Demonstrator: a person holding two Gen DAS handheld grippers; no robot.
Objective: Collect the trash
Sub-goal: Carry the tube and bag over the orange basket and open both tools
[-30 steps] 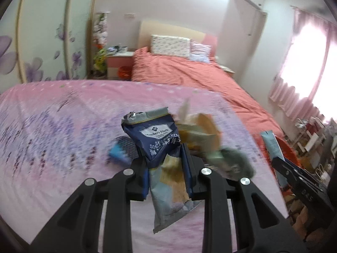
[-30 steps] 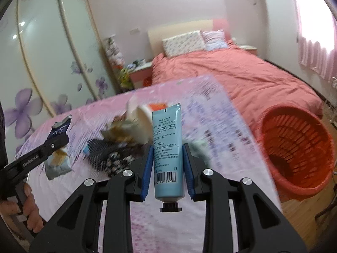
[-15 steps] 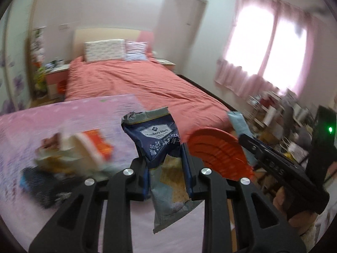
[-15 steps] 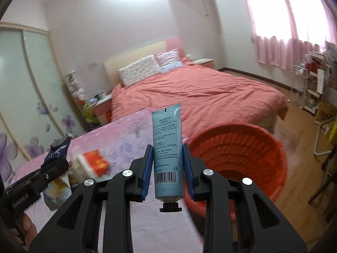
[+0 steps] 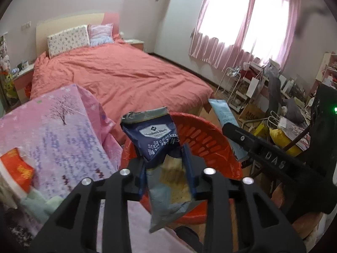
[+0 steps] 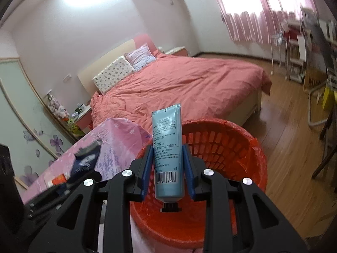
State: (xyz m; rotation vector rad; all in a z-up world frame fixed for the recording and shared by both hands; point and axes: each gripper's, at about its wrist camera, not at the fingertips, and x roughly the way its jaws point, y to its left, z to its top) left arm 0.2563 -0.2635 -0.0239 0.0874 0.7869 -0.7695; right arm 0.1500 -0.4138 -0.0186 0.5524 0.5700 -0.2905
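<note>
My left gripper (image 5: pixel 165 164) is shut on a dark blue snack bag (image 5: pixel 155 139), held over the near rim of the orange basket (image 5: pixel 202 139). My right gripper (image 6: pixel 167 160) is shut on a light blue tube (image 6: pixel 167 147), cap down, held above the open orange basket (image 6: pixel 231 147). The basket stands on the floor beside the pink-clothed table (image 5: pixel 52 130). The right gripper and its tube (image 5: pixel 223 113) also show at the right of the left wrist view. The left gripper's bag (image 6: pixel 86 160) shows at the left of the right wrist view.
More trash lies at the table's left, including an orange-and-white wrapper (image 5: pixel 16 168) and pale green paper (image 5: pixel 42 204). A bed with a salmon cover (image 5: pixel 118 76) is behind. Cluttered racks and boxes (image 5: pixel 273 105) stand to the right on the wooden floor (image 6: pixel 294 158).
Both grippers swung right, away from the trash pile on the table, and now hold the bag and the tube over the orange basket. Both grips are unchanged.
</note>
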